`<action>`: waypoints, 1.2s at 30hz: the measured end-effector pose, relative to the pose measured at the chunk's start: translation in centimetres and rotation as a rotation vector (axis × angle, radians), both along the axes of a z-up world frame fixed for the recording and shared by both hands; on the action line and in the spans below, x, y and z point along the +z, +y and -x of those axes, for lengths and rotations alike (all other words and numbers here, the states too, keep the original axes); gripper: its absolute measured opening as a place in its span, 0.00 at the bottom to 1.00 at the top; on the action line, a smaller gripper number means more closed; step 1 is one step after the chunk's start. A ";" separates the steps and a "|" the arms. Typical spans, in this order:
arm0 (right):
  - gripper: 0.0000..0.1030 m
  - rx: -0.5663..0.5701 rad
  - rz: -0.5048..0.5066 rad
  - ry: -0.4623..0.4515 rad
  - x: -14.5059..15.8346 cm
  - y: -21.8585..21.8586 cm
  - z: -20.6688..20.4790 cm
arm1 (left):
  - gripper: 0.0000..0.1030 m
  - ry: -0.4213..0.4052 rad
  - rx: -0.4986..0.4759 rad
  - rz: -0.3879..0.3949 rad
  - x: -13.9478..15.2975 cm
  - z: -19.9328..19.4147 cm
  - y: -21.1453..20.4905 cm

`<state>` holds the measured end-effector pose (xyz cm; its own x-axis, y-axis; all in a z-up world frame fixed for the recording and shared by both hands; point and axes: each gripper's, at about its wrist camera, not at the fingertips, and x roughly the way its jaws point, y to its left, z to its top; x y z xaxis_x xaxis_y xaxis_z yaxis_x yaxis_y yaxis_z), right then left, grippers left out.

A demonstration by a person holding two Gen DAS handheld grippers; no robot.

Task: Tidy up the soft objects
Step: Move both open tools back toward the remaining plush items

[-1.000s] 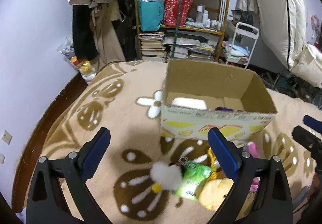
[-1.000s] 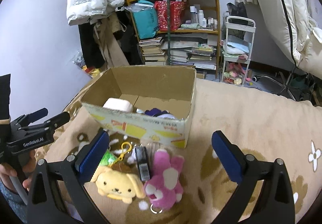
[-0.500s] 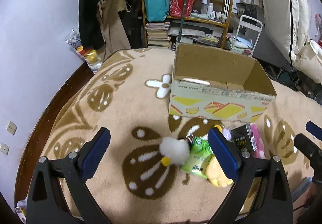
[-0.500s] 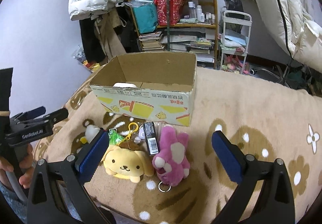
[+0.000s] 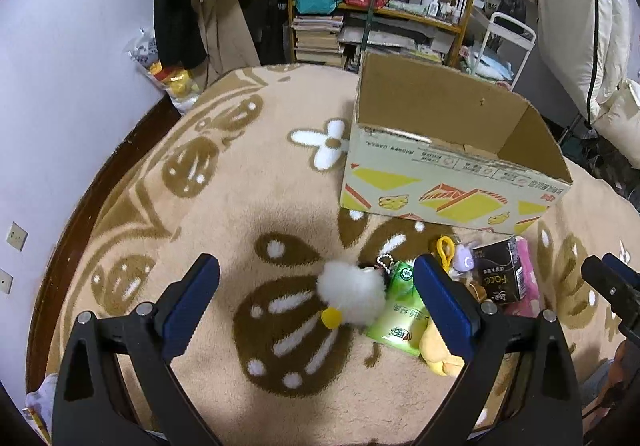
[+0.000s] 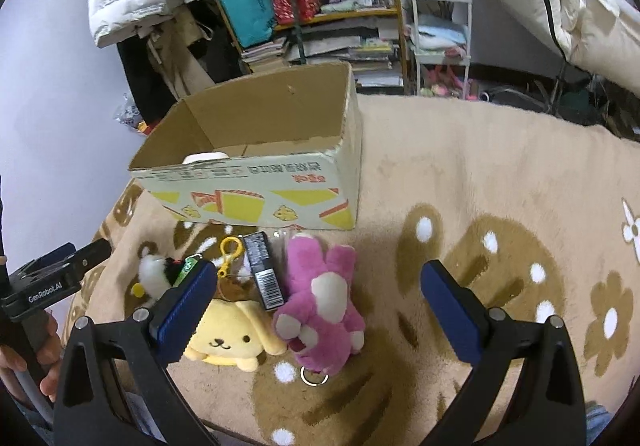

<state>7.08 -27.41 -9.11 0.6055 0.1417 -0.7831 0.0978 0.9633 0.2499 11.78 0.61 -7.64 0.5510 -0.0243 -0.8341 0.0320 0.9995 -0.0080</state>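
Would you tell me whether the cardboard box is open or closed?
Open: the cardboard box has no lid or flaps over its top, and its inside walls show.

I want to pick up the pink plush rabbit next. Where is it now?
In the right wrist view the pink plush rabbit lies on the blanket before the cardboard box, right of the yellow plush dog.

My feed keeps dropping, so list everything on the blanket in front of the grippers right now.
cardboard box: 1, brown with yellow print, open, behind the pile
white item: 1, inside the box
pink plush: 1, nearest the right gripper
yellow plush: 1, left of the pink plush
white fluffy toy: 1, pile's left end
green packet: 1, beside the white fluffy toy
black carton: 1, mid-pile
yellow clip: 1, before the box
blanket: 1, tan with brown flowers
left gripper: fingers open, empty
right gripper: fingers open, empty
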 end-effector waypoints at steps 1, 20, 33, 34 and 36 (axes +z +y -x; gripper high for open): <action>1.00 -0.004 -0.005 0.004 -0.2 -0.1 -0.1 | 0.94 0.010 -0.001 0.005 -0.2 -0.2 0.0; 0.88 0.097 0.016 0.012 -2.2 2.1 -2.9 | 0.94 0.181 0.039 0.034 -4.5 -3.5 0.5; 0.88 0.125 0.030 0.035 -3.6 3.2 -4.3 | 0.94 0.282 0.020 0.019 -7.2 -5.0 -0.4; 0.88 0.128 0.033 0.033 -3.6 3.3 -4.4 | 0.94 0.289 0.019 0.014 -7.4 -5.0 -0.5; 0.88 0.136 0.045 0.027 -3.6 3.6 -4.5 | 0.94 0.299 0.017 0.003 -7.8 -5.2 -0.6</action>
<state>11.55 -23.82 -12.73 0.5616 0.1852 -0.8064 -0.0279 0.9783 0.2052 16.96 0.04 -15.39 0.2816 -0.0203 -0.9593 0.0112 0.9998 -0.0178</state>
